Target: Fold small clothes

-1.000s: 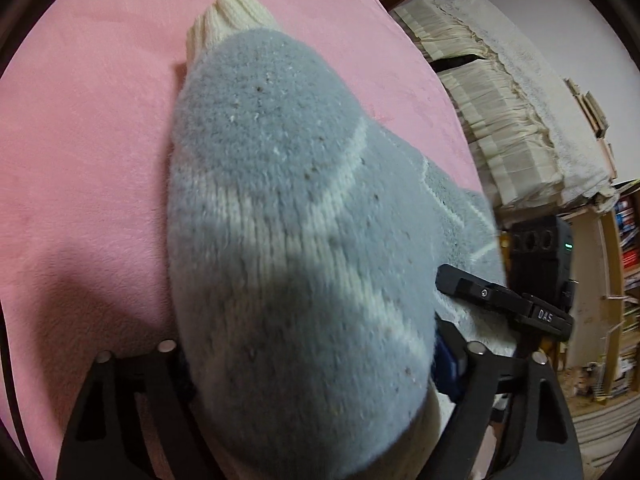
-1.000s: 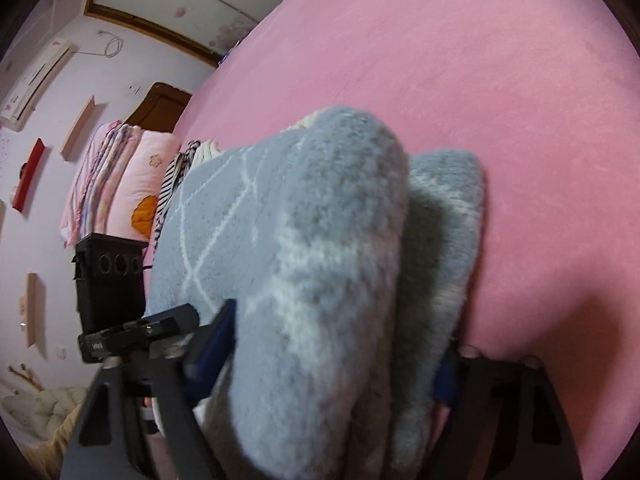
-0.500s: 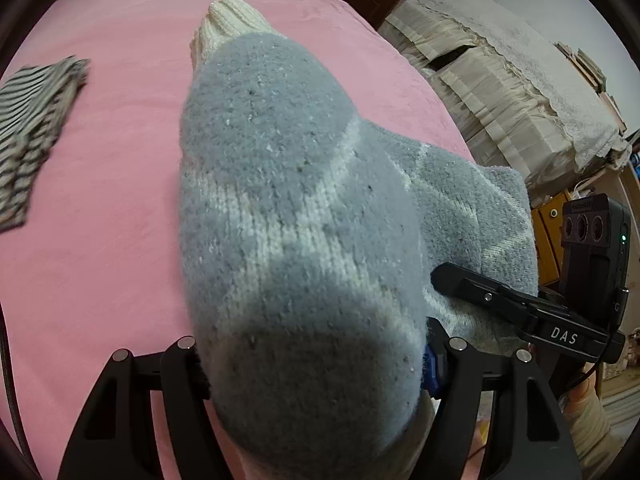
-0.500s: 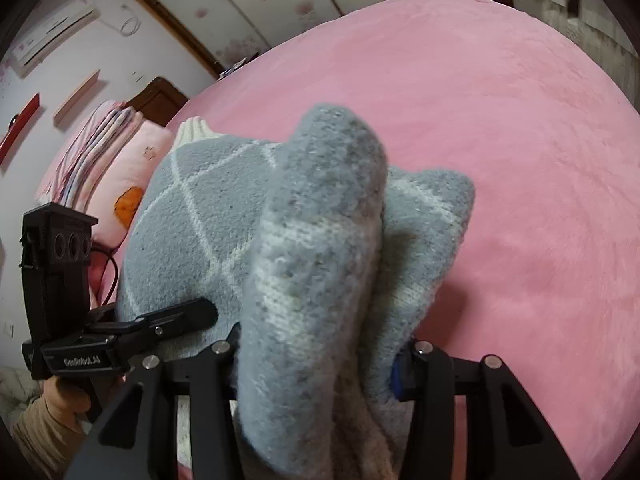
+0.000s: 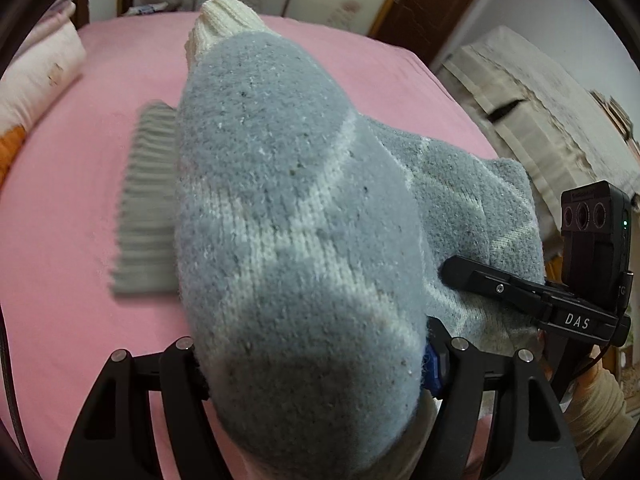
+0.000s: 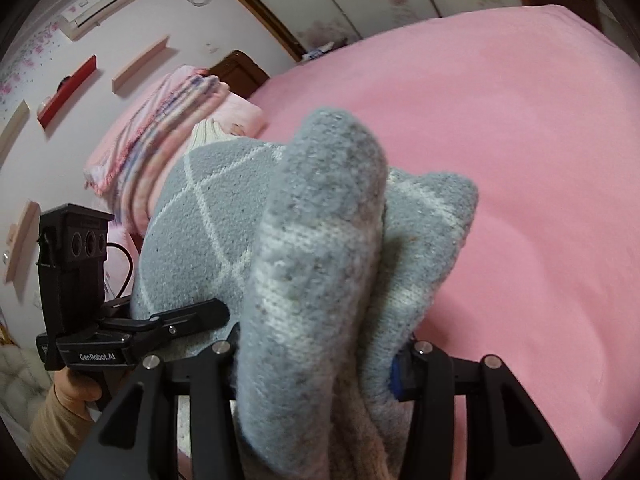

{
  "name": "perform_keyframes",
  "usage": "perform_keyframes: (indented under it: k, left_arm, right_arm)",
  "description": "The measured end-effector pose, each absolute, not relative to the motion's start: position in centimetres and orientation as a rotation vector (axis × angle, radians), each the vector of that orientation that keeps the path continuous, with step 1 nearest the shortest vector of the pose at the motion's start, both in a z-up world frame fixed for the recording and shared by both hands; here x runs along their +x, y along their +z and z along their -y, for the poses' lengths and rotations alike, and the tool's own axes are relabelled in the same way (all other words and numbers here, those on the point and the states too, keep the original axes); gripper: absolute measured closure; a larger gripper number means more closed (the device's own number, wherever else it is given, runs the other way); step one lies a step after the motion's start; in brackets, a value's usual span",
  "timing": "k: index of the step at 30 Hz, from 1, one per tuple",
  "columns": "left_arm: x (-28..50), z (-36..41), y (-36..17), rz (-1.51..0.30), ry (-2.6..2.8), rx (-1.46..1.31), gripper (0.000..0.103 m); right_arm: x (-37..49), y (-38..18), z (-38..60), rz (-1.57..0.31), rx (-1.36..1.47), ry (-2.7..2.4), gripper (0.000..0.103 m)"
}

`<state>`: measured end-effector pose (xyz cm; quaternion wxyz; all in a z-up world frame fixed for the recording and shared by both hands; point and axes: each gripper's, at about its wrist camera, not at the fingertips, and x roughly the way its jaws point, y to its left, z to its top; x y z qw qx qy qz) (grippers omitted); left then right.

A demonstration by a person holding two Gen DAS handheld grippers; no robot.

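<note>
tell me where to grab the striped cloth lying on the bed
I'd pinch the striped cloth at its near left corner, coming down from above on the left. It lies flat on the pink bed, so only an edge gives purchase, and the grey knit hides its right side.

A: What do the left tongs [image 5: 312, 364] look like?
B: Matte black, cut-out fingers, silver screws, a blue pad inside one.
A: And the right tongs [image 6: 316, 356]?
B: The same build. Seen from the left, their side reads "DAS"; the left ones read "GenRobot.AI". A beige sleeve [image 6: 52, 432] and a black cable show.
</note>
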<state>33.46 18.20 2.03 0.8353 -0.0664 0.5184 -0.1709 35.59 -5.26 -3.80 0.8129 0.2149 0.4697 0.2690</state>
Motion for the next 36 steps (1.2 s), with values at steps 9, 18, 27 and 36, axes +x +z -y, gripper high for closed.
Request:
perform_keyframes:
  k: [9, 18, 27, 36]
  left_arm:
    - [46.5, -30.0, -1.0, -1.071, -0.323, -0.191, 0.03]
    - [53.7, -31.0, -9.3, -1.139, -0.343, -0.205, 0.028]
    - [53.6, -34.0, -14.8, -1.038, -0.393, -0.307, 0.0]
    - [50.9, -33.9, -9.5, -0.839, -0.259, -0.212, 0.0]
  right_arm:
    - [49.3, -6.6, -5.0, -0.944, 0.52, 0.562, 0.055]
    - [55.3, -14.8, -7.8, -1.017, 0.576, 0.505, 0.055]
    - [54.8, -18.2, -7.0, -0.961, 0.504, 0.556, 0.045]
    - [53.6, -15.7, -4.7, -0.994, 0.473, 0.55, 0.04]
